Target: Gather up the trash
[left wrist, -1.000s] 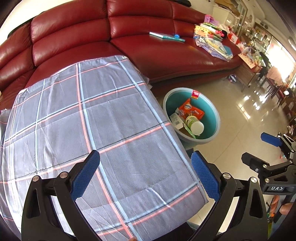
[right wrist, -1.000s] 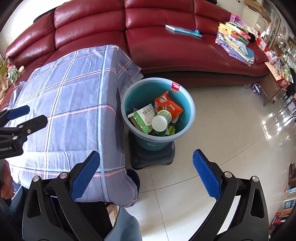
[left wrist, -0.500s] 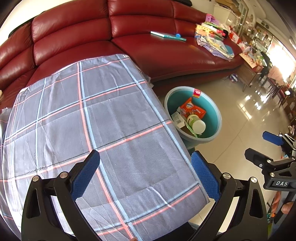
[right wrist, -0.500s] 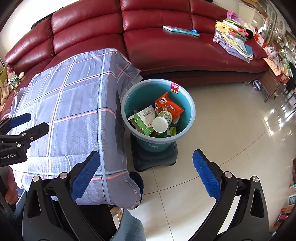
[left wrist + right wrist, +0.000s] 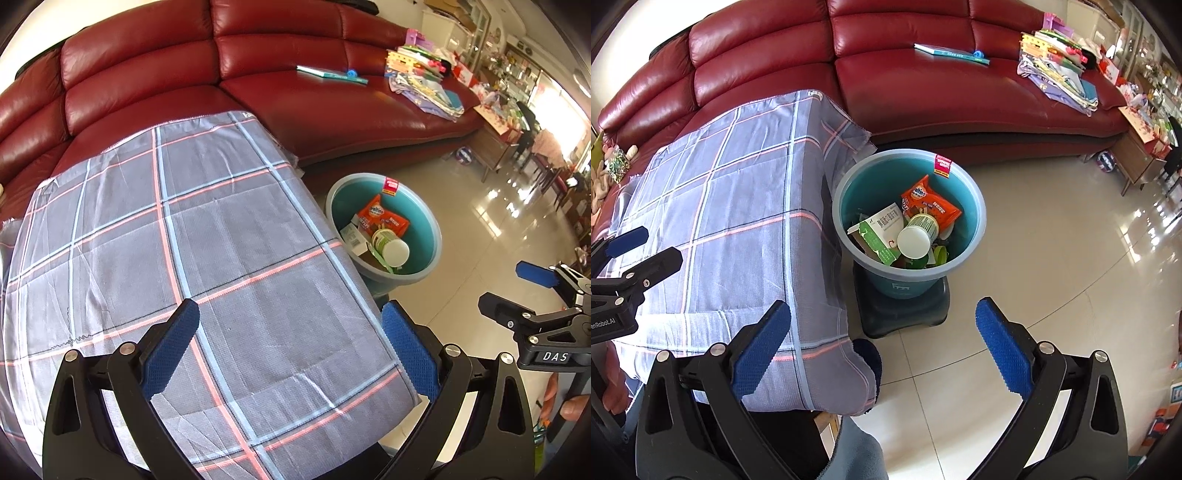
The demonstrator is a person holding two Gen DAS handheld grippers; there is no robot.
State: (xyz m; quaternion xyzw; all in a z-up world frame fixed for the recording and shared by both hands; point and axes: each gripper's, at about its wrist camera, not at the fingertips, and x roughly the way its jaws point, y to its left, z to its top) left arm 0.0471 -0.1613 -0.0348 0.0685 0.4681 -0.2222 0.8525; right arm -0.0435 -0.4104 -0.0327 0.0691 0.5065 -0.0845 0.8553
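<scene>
A teal bin [image 5: 971, 206] [image 5: 430, 225] stands on a dark stool by the table's right side. Inside lie an orange snack wrapper [image 5: 932, 201] [image 5: 384, 218], a green-and-white carton [image 5: 881, 232], and a paper cup [image 5: 916, 238] [image 5: 393, 249]. My left gripper [image 5: 290, 347] hovers open over the plaid tablecloth [image 5: 184, 240], holding nothing. My right gripper [image 5: 882, 343] is open and empty above the floor in front of the bin. Each gripper shows at the edge of the other's view.
A red leather sofa [image 5: 923, 88] runs behind the table and bin, with a book [image 5: 951, 53] and a pile of papers and cloth [image 5: 1060, 77] on it. Glossy tiled floor [image 5: 1052, 258] spreads to the right. A low wooden cabinet [image 5: 1137, 158] stands far right.
Both views have shifted slightly; the bin sits a little farther up and right in each. Both grippers stay open and empty.
</scene>
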